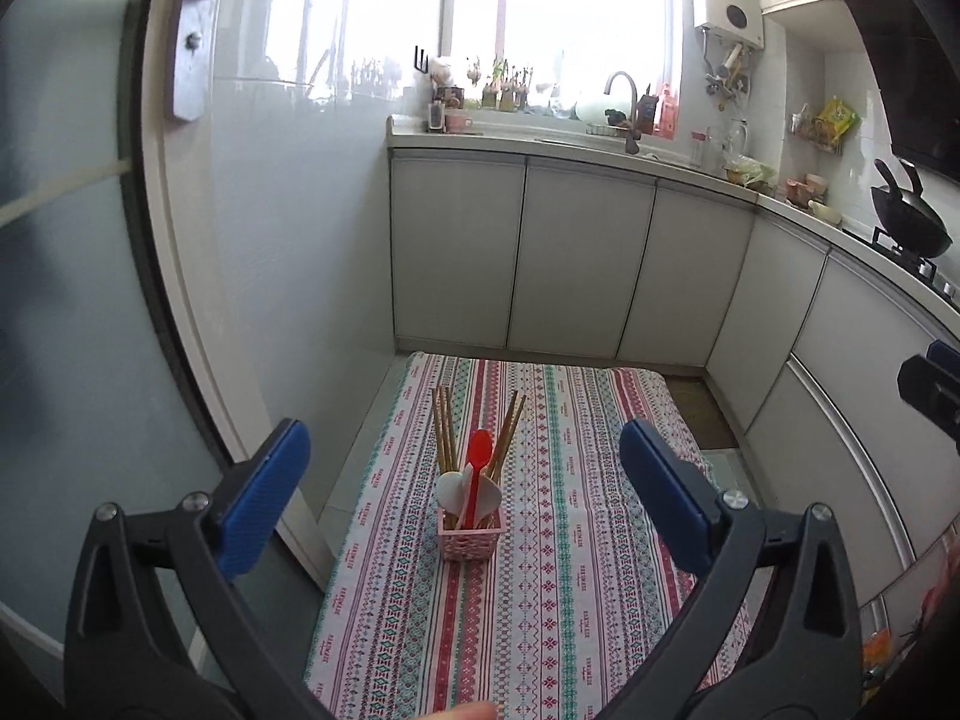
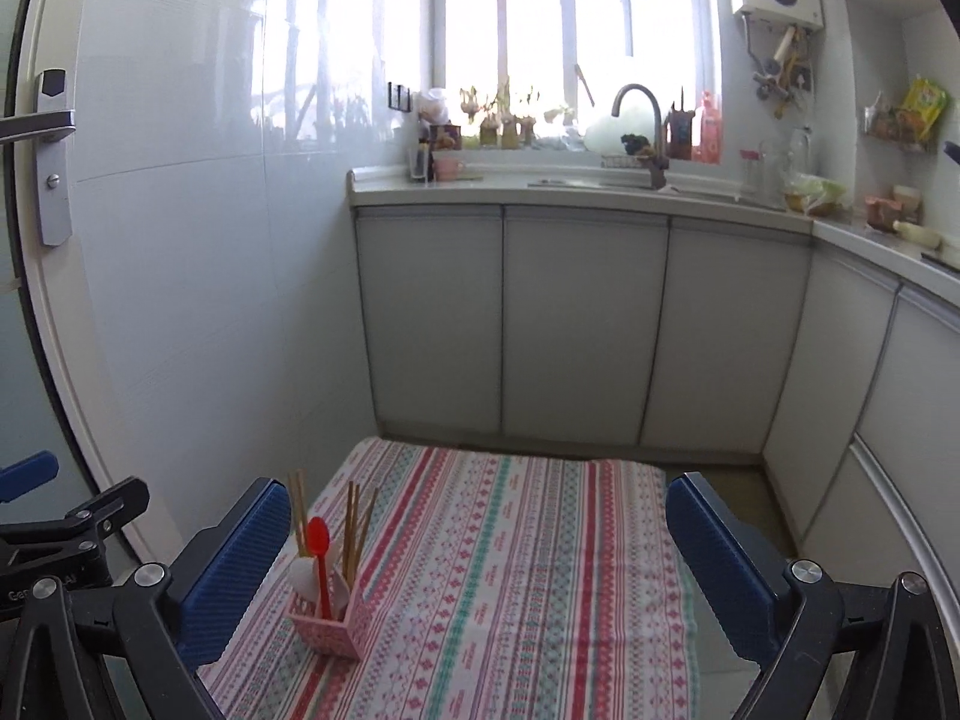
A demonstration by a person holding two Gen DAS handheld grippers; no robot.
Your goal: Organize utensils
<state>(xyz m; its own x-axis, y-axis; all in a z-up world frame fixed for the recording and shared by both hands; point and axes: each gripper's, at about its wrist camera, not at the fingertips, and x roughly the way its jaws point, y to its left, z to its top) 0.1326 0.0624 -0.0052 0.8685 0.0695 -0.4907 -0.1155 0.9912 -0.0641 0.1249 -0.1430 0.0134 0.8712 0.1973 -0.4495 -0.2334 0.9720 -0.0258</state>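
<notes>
A pink utensil holder (image 1: 469,536) stands upright on the patterned tablecloth (image 1: 564,540). In it are a red spoon (image 1: 479,456), white spoons (image 1: 451,489) and several wooden chopsticks (image 1: 445,429). My left gripper (image 1: 465,456) is open and empty, held above the table with the holder between its blue fingers. In the right wrist view the holder (image 2: 331,624) sits at the left of the cloth (image 2: 540,570), with the red spoon (image 2: 318,540) and chopsticks (image 2: 354,525) standing in it. My right gripper (image 2: 480,534) is open and empty, to the right of the holder.
White kitchen cabinets (image 1: 576,258) stand behind the table, with a sink and faucet (image 1: 624,102) on the counter. A black wok (image 1: 909,219) sits on the stove at right. A door with a handle (image 2: 51,138) is at left.
</notes>
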